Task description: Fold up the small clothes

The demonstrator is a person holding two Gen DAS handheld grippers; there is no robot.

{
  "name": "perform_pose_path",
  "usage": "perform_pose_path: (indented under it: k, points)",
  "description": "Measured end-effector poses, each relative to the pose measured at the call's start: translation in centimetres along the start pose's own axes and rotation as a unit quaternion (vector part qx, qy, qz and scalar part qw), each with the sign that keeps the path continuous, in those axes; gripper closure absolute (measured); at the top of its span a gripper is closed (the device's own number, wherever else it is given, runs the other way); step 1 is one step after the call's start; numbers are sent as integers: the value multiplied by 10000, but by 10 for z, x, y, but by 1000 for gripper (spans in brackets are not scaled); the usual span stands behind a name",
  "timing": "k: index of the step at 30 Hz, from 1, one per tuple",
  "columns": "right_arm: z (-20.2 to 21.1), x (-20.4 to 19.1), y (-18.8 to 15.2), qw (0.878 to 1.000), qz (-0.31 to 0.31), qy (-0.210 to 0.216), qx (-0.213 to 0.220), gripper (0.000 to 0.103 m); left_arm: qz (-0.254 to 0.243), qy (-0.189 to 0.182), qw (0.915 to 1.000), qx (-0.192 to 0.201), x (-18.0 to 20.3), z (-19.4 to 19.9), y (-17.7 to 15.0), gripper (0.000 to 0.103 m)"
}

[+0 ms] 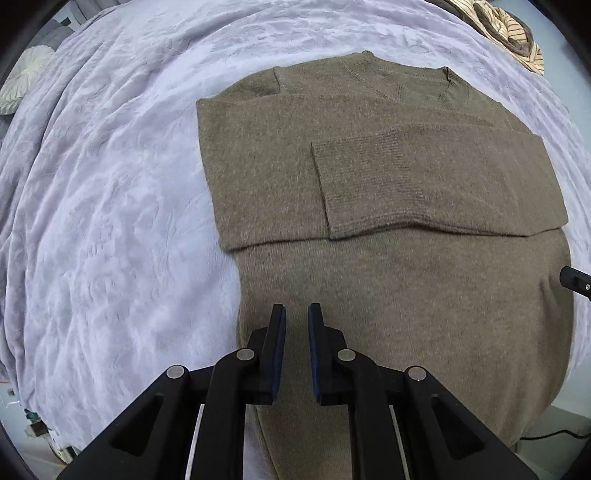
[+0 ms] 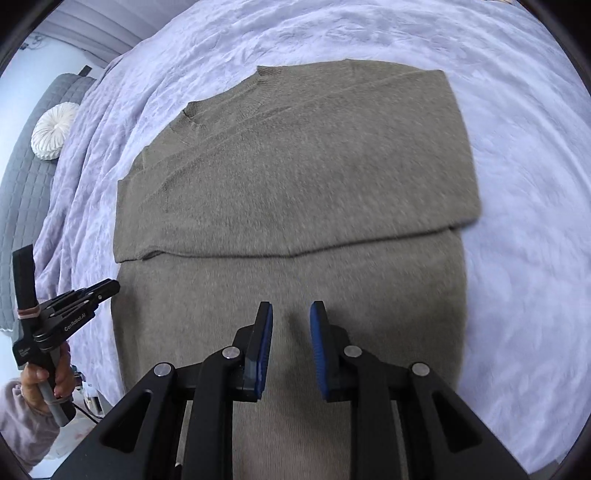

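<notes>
While the lilac blanket (image 1: 110, 206) covers the whole bed, a round white cushion (image 2: 54, 130) sits off at the far left against grey quilted upholstery (image 2: 22, 177). Moving right, the left gripper (image 1: 296, 308) hangs over the near left part of the sweater (image 1: 388, 295), its blue-padded jaws a narrow gap apart with nothing between them. That brown knitted sweater lies flat in the middle of the blanket, neckline away from us, both sleeves folded across the chest, the ribbed cuff (image 1: 369, 184) of one lying on top. Further right, the right gripper (image 2: 291, 308) is poised above the sweater's lower half, jaws likewise parted and empty. Beyond the sweater's far right corner, a striped beige cloth (image 1: 506, 33) is bunched up on the blanket.
</notes>
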State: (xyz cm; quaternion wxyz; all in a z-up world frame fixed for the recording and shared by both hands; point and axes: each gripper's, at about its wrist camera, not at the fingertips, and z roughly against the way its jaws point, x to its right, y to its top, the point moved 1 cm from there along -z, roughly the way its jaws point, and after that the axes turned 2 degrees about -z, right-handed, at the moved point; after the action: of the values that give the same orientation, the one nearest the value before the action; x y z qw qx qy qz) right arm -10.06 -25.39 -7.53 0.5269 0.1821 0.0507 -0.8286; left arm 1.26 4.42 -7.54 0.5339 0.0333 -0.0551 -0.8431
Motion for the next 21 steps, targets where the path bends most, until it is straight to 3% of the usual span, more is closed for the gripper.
perform_pose_path:
  k: [2,6,7,8,9,13,17,21]
  points:
    - [6,1,-5,9999,-137,37,-25,67,113,-79,9999,-63,2,3,-7,90]
    - [15,-2,-16,9997,-217,-5,-68,67,152,-158,9997,-114,2,16,-24,86]
    - [17,-3,-18,9997,-227,-22,-73,66,163,-170,9996,-125,2,19,-28,44]
    - [19,-4,-20,9997,-225,-40,-75,65,197,-154,9996,-116,1,23,-31,11]
    - [22,-5,-22,9997,-220,-77,-78,63,258,-80,9996,9,-1,31,-38,2]
    - [34,-7,-29,9997,-230,-101,-53,59,194,-18,9998,12,-3,51,-51,1]
    - [45,-9,-35,9996,-234,-133,10,41,171,79,9998,-41,-4,59,-60,1]
    - [52,-8,-43,9994,-281,-222,20,36,140,219,9996,-56,-5,57,-62,1]
